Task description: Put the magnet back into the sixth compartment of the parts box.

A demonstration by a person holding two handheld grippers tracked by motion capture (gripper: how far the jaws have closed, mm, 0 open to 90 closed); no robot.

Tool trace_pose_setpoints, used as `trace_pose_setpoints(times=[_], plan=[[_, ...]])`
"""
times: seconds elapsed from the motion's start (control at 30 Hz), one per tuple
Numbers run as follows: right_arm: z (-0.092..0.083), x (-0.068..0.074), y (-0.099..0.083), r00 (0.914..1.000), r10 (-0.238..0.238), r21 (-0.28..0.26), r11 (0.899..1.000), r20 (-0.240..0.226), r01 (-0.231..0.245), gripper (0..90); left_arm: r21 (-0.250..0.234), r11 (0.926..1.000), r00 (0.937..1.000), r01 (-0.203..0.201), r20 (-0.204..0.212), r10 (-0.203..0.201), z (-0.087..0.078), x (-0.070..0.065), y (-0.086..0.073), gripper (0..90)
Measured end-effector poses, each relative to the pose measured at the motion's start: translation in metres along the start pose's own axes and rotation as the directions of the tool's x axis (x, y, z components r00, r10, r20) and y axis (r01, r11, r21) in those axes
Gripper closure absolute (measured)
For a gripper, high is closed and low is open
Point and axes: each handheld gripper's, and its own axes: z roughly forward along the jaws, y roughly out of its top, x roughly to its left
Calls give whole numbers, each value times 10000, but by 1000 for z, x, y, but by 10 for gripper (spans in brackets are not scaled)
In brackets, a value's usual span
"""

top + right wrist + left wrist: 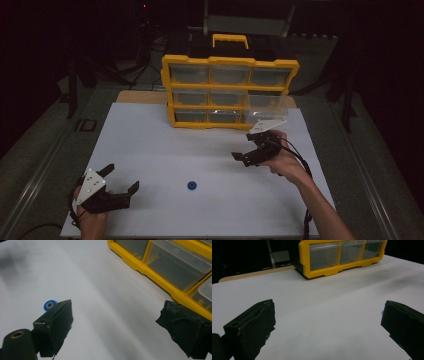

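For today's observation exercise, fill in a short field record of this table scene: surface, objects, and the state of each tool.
surface: white board
small item: blue ring, lying flat between the tools
storage: yellow drawer organiser, far edge, one clear drawer pulled out
left tool: open, holds nothing
right tool: open, holds nothing, near the organiser

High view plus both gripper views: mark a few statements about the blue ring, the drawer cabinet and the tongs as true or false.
1. The blue ring lies bare on the white table. True.
2. The left tongs are clamped on the ring. False: their jaws are spread with nothing between them.
3. One clear drawer of the yellow drawer cabinet sticks out. True.
4. The right tongs are shut. False: their jaws stand wide apart.
5. The ring is inside a drawer. False: it is on the table.
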Motion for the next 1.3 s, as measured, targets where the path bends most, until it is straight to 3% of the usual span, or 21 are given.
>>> trace_pose_setpoints(times=[0.63,1.3], plan=[[17,20,9,9973,-498,399,9978,-533,520,104,-8,10000,10000,7,-83,-7,-1,0,0,0],[36,43,17,9892,-1019,762,9910,-1054,1103,103,-58,10000,9999,-10,-125,9,-2,0,0,0]])
